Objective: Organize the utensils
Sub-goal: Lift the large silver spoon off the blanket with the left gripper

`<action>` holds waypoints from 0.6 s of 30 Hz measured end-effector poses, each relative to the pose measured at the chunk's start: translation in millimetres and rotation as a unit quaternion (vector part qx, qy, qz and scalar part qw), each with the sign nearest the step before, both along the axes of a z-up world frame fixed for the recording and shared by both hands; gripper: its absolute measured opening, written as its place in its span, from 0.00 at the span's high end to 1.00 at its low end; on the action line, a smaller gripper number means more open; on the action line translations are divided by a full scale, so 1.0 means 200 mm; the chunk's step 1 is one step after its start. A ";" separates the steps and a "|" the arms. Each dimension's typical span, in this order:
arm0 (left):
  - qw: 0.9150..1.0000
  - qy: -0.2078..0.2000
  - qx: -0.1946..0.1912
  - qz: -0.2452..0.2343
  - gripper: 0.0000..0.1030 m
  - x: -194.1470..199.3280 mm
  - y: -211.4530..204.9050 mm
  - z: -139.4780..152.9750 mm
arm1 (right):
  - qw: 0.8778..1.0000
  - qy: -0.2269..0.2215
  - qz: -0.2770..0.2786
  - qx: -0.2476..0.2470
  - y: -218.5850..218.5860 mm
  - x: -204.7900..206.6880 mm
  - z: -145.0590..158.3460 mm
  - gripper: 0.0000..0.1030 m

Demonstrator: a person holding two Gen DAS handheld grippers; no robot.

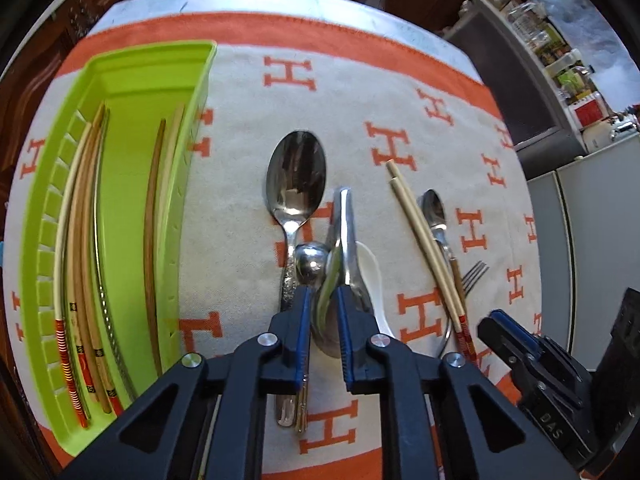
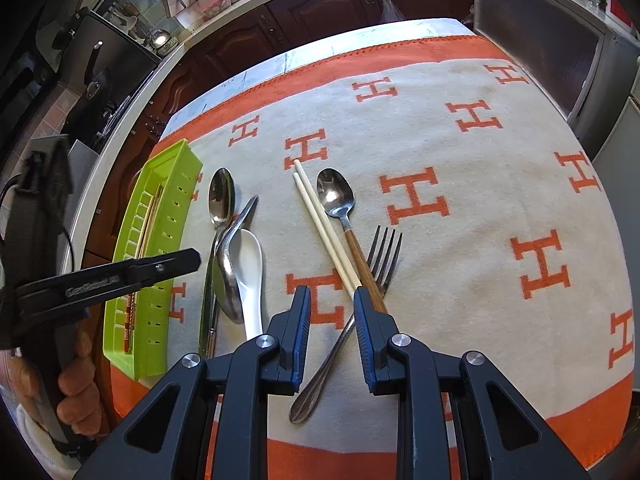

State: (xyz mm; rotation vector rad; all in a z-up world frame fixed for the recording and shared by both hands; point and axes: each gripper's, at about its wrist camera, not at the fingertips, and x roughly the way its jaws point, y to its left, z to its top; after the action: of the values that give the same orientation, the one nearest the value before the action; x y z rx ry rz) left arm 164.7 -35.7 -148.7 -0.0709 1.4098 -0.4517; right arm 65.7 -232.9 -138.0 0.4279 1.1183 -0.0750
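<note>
Several chopsticks already lie in the green tray (image 1: 132, 80), so sorting looks partly done. Left on the cloth (image 2: 500, 152), printed with orange H letters: a big spoon (image 1: 296, 176), a white spoon (image 2: 250, 256), a small spoon (image 2: 336, 196), a fork (image 2: 384, 252) and two pale chopsticks (image 2: 320, 224). The left gripper (image 1: 323, 300) clenches a steel ladle-like spoon (image 1: 346, 236); the right gripper (image 2: 332, 304) hangs parted, holding nothing. Its body reads "DAS"

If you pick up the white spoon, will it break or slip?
The white spoon looks ceramic and glossy, so it is probably stiff, slippery between the pads, and could chip if dropped. A bent metal spoon lies on it, so lifting the white one would likely tip that off.
</note>
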 end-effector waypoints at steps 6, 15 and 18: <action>1.000 0.010 0.007 0.014 0.89 0.02 0.02 -0.06 | 1.000 0.001 -0.004 0.002 -0.02 0.00 -0.01 0.78; 1.000 0.018 0.018 0.016 0.89 0.06 0.05 -0.14 | 1.000 -0.002 0.003 0.005 0.00 0.00 -0.01 0.78; 1.000 0.011 0.009 0.015 0.89 0.08 0.05 -0.15 | 1.000 0.001 0.003 0.006 0.00 0.01 -0.02 0.78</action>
State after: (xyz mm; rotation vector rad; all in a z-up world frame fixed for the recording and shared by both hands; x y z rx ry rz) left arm 181.5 -25.3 -178.2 -0.0834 1.4333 -0.4144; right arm 66.9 -233.7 -141.1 0.4353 1.1216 -0.0644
